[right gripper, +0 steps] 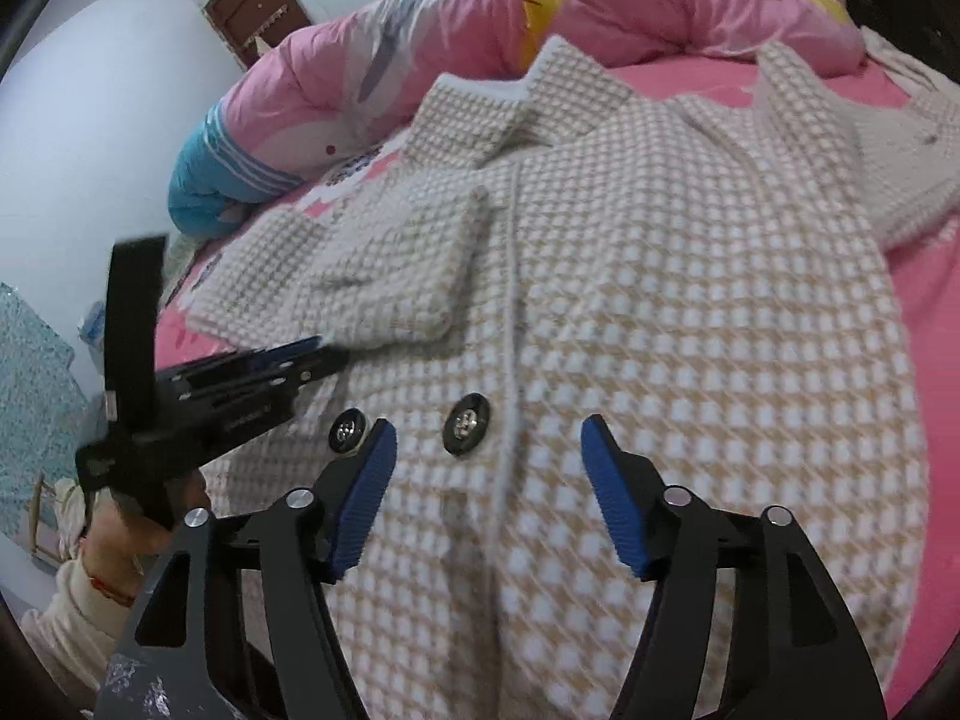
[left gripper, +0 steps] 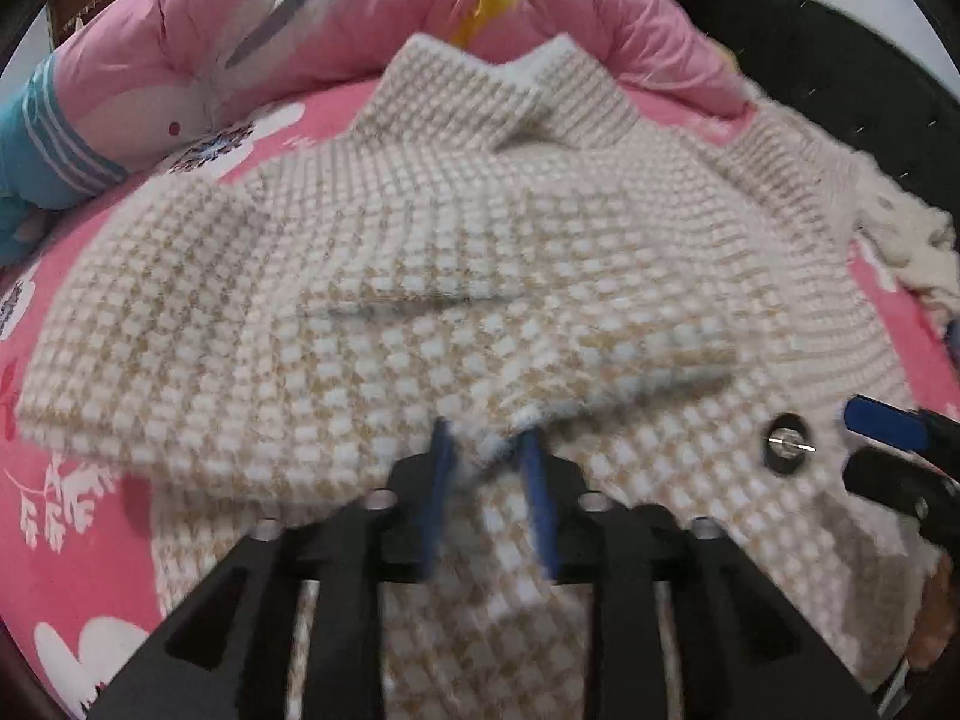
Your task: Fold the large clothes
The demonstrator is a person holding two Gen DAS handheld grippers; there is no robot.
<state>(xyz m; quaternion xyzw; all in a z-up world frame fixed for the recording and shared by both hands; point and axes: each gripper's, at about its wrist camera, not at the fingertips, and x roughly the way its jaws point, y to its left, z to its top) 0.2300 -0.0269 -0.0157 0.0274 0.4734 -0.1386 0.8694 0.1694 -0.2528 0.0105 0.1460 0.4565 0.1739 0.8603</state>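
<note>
A beige-and-white houndstooth coat (left gripper: 420, 276) (right gripper: 660, 300) lies spread front-up on the pink bed, collar at the far end. One sleeve (right gripper: 372, 264) is folded across its chest. My left gripper (left gripper: 487, 450) hovers low over the coat with its blue pads a short way apart; a corner of the sleeve cuff lies at the tips, unpinched. A hand holds the left gripper (right gripper: 321, 351) in the right wrist view. My right gripper (right gripper: 489, 435) stands wide open over the coat front with a black button (right gripper: 467, 416) under the gap. Its tips, the right gripper (left gripper: 852, 441), show beside another button (left gripper: 786, 444).
A rolled pink quilt (left gripper: 300, 30) (right gripper: 600, 12) with a blue end (right gripper: 204, 180) lies along the far side of the bed. The pink flowered sheet (left gripper: 78, 540) shows to the left. A cream knit garment (left gripper: 918, 252) lies at the right. A brown door (right gripper: 252, 6) stands beyond.
</note>
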